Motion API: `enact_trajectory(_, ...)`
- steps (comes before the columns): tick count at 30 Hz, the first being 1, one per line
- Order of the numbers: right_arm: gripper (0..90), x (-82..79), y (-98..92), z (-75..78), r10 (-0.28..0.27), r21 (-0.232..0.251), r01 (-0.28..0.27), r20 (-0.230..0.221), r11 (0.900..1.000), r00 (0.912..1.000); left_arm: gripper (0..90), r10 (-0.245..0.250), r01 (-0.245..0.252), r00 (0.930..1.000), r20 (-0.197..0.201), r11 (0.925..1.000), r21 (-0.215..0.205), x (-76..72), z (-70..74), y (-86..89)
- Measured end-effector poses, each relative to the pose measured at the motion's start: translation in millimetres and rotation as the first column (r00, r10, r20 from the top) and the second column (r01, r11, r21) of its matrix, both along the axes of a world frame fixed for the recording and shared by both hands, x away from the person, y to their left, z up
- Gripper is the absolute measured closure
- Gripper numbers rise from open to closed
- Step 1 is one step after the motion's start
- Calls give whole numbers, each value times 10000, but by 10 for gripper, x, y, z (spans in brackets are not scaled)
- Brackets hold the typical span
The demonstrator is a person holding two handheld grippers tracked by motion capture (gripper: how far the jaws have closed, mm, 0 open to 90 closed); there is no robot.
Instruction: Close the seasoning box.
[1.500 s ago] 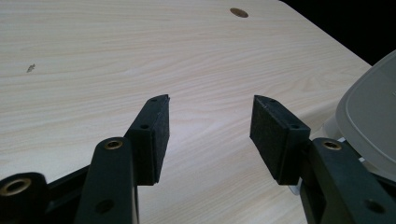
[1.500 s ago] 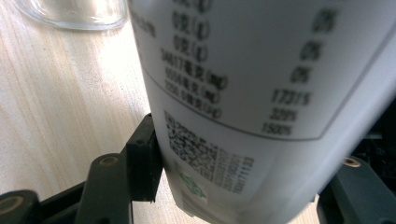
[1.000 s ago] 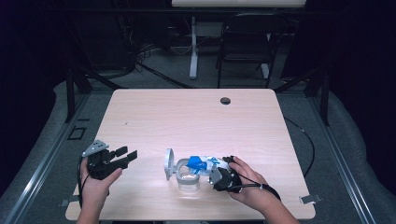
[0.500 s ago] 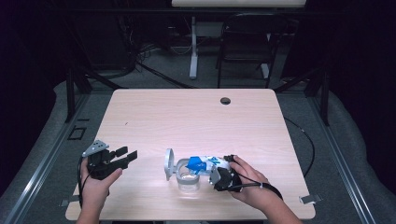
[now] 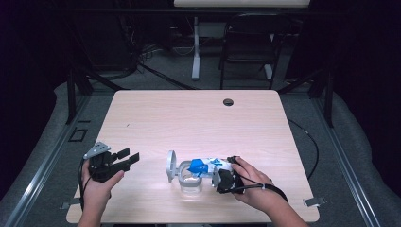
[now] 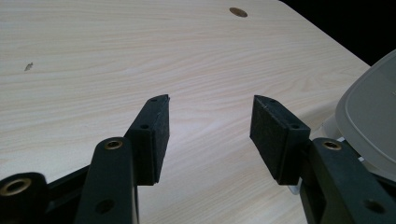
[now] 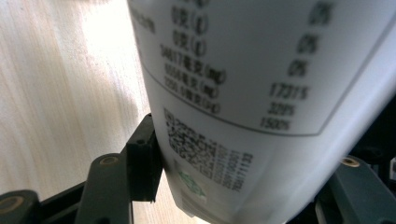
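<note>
Right tongs (image 5: 215, 176) clamp a white-and-blue packet (image 5: 205, 165) tipped over the open jar (image 5: 191, 179) at the worktop's (image 5: 198, 118) near edge; left tongs (image 5: 124, 158) gape empty. Tilting further could spill contents beside the jar.

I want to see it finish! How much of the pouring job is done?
Done: the container's lid is flipped open. In hand: the right gripper clamps a blue-and-white packet tipped over the clear container, with something white inside it. The left gripper waits open beside it. Left: probably emptying the packet and closing the lid.
</note>
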State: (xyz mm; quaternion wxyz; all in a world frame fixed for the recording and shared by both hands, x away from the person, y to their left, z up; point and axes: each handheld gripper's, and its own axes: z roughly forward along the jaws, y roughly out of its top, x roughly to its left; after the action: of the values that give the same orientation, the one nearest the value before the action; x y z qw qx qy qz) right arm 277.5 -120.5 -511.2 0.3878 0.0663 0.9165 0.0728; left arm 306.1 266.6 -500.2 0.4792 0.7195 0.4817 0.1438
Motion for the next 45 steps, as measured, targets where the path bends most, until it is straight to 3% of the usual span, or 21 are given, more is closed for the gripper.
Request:
enact_trajectory(12, 410, 5, 2, 7, -103, -313, 103, -7, 9995, 9999, 477, 66, -66, 10000, 37, 10000, -43, 1, 0, 13)
enact_trajectory(14, 410, -4, 13, 18, -109, -624, 116, 119, 9980, 9999, 476, 79, -79, 10000, 30, 10000, -36, -1, 4, 12)
enact_trajectory(22, 410, 12, 26, 32, -62, -657, 69, 99, 9978, 9999, 477, 71, -71, 10000, 24, 10000, -19, -1, 3, 10)
enact_trajectory(28, 411, 17, 29, 52, -81, -1059, 104, 230, 9943, 9997, 476, 68, -68, 10000, 4, 10000, -26, -1, 7, 15)
enact_trajectory(45, 412, 30, 45, 63, 43, -1160, 4, 408, 9933, 9992, 477, 86, -86, 10000, 29, 10000, -30, -2, 10, 15)
